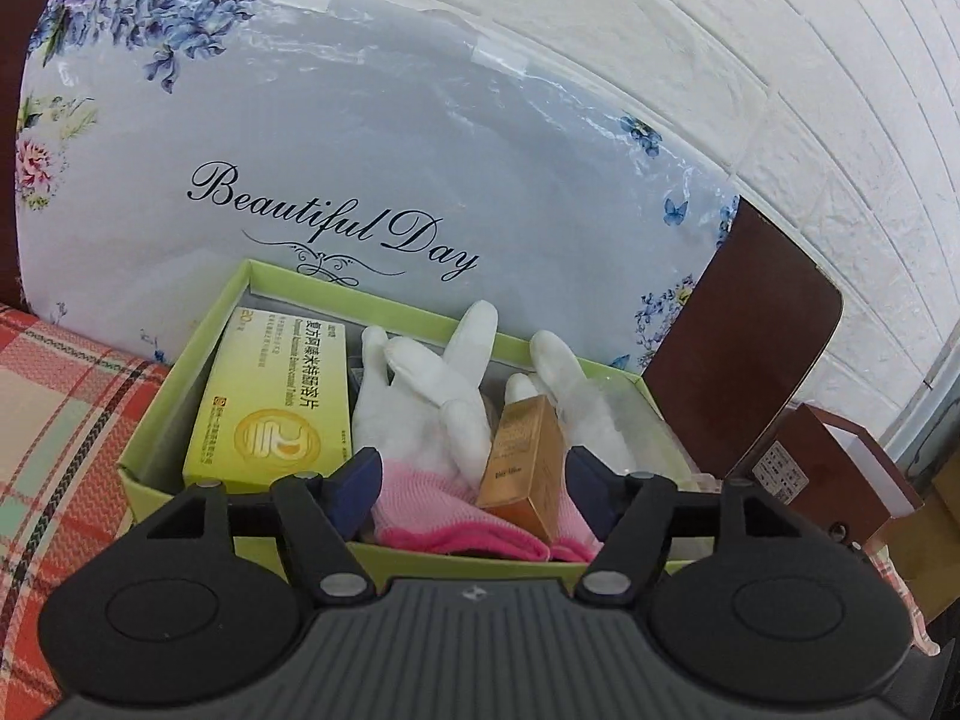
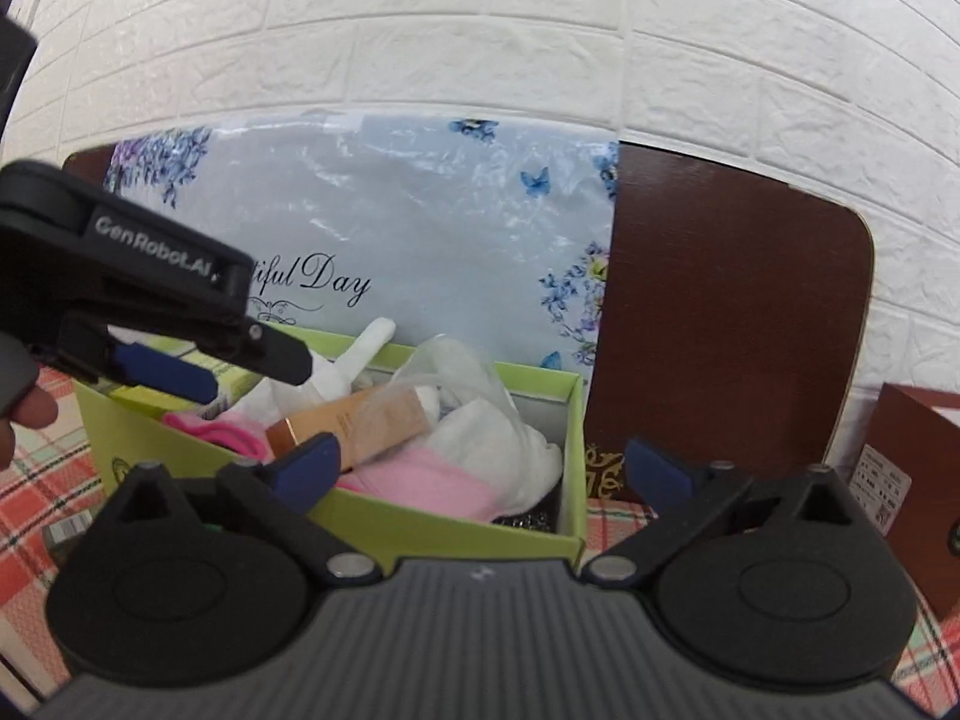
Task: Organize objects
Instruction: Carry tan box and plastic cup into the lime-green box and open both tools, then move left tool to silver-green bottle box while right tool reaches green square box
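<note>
A green cardboard box (image 1: 180, 372) (image 2: 420, 531) sits on a plaid cloth. Inside lie a yellow medicine box (image 1: 270, 402), white gloves with pink cuffs (image 1: 432, 396) (image 2: 432, 474), a small gold carton (image 1: 525, 459) (image 2: 354, 426) and a clear plastic bag (image 2: 456, 372). My left gripper (image 1: 474, 489) is open just above the box's near edge, its blue pads on either side of the pink cuffs and gold carton, touching nothing. It also shows in the right wrist view (image 2: 174, 378). My right gripper (image 2: 480, 474) is open and empty over the box's right corner.
A floral "Beautiful Day" package (image 1: 360, 168) (image 2: 390, 228) leans on the white brick wall behind the box. A dark brown board (image 1: 738, 348) (image 2: 726, 330) stands at the right. A brown box (image 1: 834, 468) (image 2: 912, 468) lies further right. Plaid cloth (image 1: 54, 420) covers the surface.
</note>
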A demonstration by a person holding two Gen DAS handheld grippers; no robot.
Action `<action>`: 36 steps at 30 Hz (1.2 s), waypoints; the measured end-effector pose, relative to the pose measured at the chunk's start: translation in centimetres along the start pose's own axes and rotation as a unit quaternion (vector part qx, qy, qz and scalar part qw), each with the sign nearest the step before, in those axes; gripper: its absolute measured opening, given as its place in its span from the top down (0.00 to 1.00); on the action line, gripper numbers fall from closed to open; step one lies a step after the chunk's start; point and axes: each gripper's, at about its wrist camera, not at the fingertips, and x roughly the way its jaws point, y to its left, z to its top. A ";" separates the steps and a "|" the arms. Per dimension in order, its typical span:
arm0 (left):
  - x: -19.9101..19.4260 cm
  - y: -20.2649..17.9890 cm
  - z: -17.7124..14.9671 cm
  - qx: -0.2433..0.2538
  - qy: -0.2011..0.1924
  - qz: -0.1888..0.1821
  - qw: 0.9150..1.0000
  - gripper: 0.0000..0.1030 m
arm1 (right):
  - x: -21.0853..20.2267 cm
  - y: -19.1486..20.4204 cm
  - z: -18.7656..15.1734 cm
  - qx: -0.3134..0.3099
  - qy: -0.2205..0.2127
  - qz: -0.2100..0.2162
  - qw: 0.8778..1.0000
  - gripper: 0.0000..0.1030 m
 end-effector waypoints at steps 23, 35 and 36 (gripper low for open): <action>-10.0 -2.8 -5.3 0.042 0.014 0.120 0.992 0.17 | -9.8 -1.8 -1.2 0.119 0.047 0.031 0.991 0.00; -11.3 3.2 -9.7 -0.008 0.043 0.149 0.988 0.17 | -11.7 1.0 -5.4 0.103 0.114 0.048 0.987 0.00; -11.0 3.7 -9.9 -0.013 0.043 0.148 0.988 0.17 | -11.6 1.4 -5.6 0.099 0.122 0.050 0.986 0.00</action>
